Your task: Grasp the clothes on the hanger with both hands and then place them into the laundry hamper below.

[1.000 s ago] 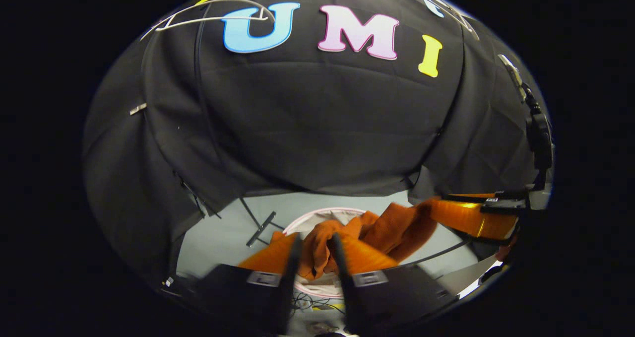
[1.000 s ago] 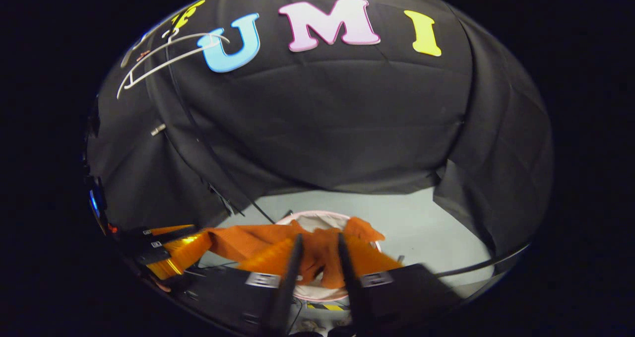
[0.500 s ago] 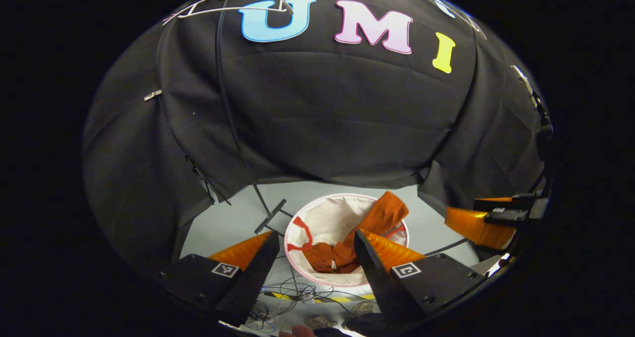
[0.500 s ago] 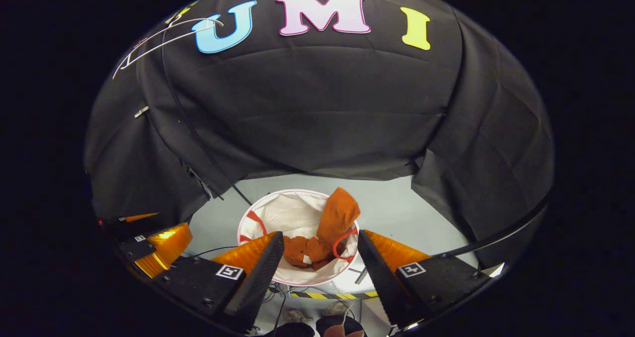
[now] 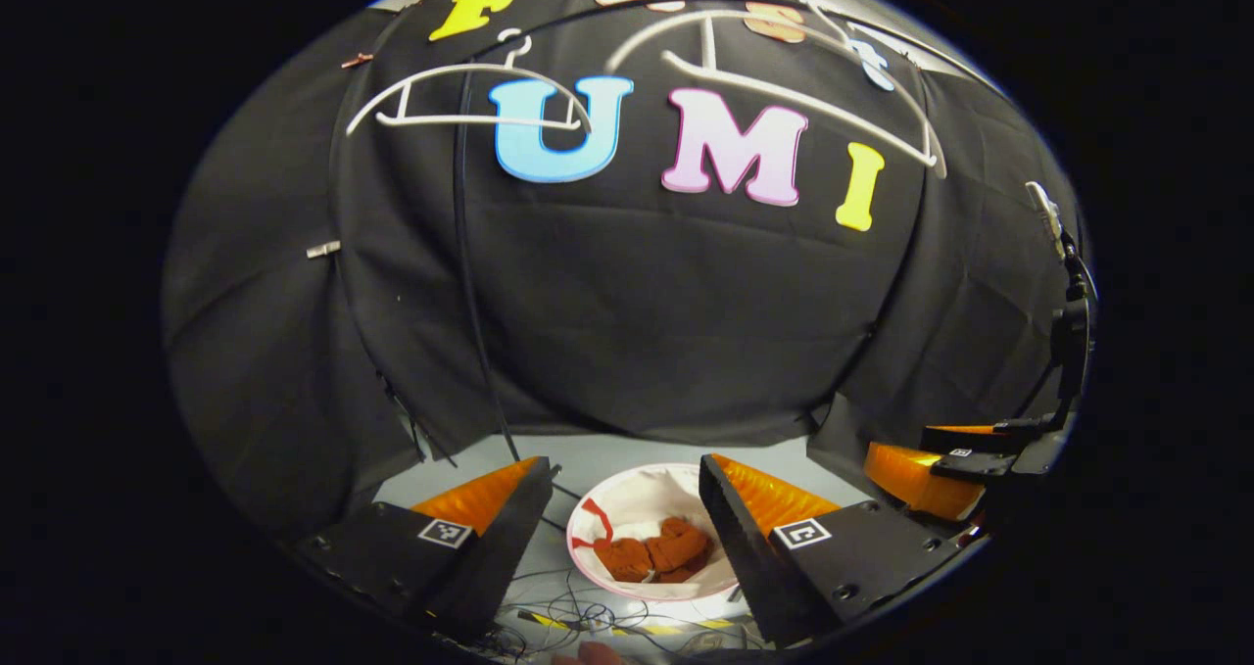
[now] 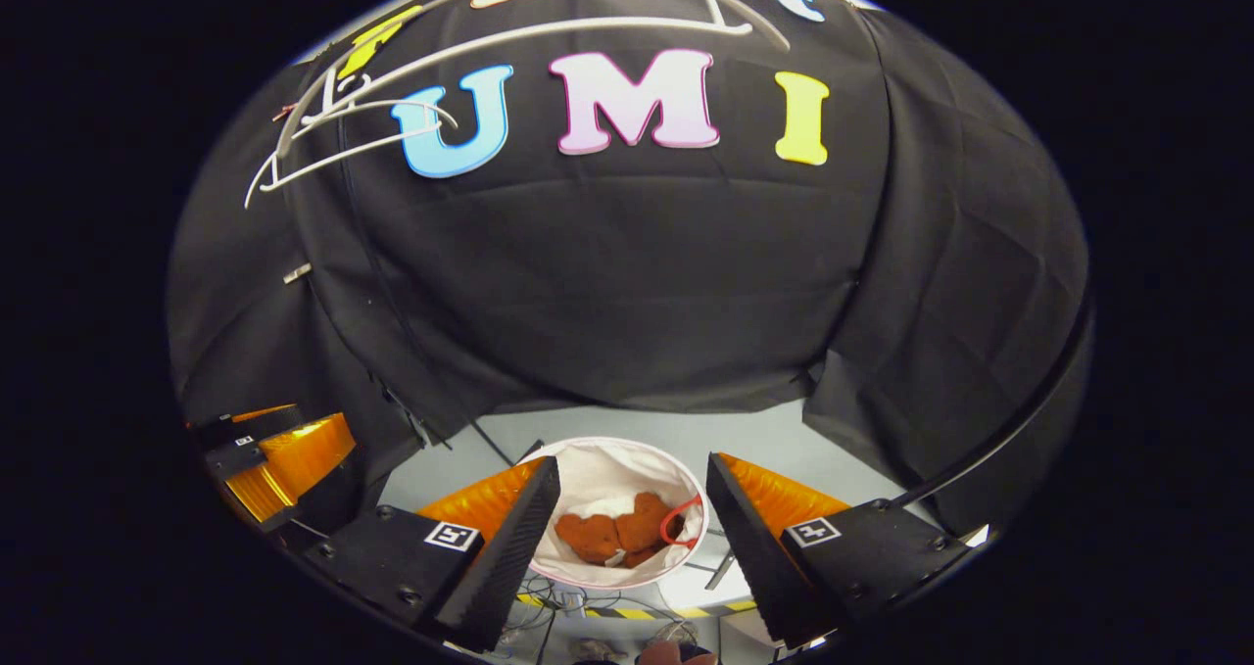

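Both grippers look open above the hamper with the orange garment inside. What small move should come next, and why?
Probably just draw both grippers up and away. The orange garment lies bunched inside the white hamper, the left gripper and right gripper stand open and hold nothing, and both white hangers hang bare.

Rust-orange clothes (image 5: 651, 555), white hamper (image 5: 627, 489) with red trim, white hangers (image 5: 470, 107)

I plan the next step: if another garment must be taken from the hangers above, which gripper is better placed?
Neither clearly: left gripper and right gripper are both open above the hamper; the hangers hang bare.
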Action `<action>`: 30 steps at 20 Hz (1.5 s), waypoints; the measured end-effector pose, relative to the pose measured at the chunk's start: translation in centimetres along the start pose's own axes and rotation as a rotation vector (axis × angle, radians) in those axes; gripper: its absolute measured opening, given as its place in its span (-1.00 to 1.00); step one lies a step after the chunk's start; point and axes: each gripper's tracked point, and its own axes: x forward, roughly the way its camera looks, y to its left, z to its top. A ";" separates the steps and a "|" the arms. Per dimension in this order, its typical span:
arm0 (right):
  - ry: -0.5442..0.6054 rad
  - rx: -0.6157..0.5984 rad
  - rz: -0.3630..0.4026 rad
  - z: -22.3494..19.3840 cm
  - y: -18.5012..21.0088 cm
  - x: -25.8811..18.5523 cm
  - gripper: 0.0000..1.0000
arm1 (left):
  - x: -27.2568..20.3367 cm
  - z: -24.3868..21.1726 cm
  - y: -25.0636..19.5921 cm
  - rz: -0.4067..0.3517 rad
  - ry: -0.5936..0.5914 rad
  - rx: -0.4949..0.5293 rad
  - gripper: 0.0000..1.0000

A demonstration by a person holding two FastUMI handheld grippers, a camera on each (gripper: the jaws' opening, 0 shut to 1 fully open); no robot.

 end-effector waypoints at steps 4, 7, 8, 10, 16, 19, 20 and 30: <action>-0.115 -0.016 -0.016 4.9 0.7 -4.3 0.94 | -4.0 3.8 0.3 -0.019 -0.104 0.026 0.92; -0.209 -0.036 -0.026 8.1 1.6 -7.7 0.94 | -7.2 7.3 0.5 -0.038 -0.178 0.025 0.91; -0.234 -0.036 -0.024 9.1 2.1 -8.8 0.94 | -8.2 8.3 0.6 -0.043 -0.201 0.024 0.91; -0.284 -0.037 -0.023 11.0 2.8 -11.1 0.94 | -10.4 10.0 0.8 -0.048 -0.242 0.027 0.91; -0.387 -0.042 -0.032 14.6 5.0 -17.3 0.94 | -16.4 13.6 1.7 -0.067 -0.335 0.029 0.84; -0.430 -0.020 -0.040 16.0 5.4 -20.0 0.94 | -18.9 14.9 2.3 -0.065 -0.370 0.039 0.90; -0.439 -0.016 -0.041 16.2 5.6 -20.8 0.94 | -19.6 15.0 2.4 -0.062 -0.379 0.044 0.90; -0.544 -0.025 -0.040 18.7 6.1 -26.8 0.87 | -23.9 15.7 1.6 -0.071 -0.428 0.053 0.97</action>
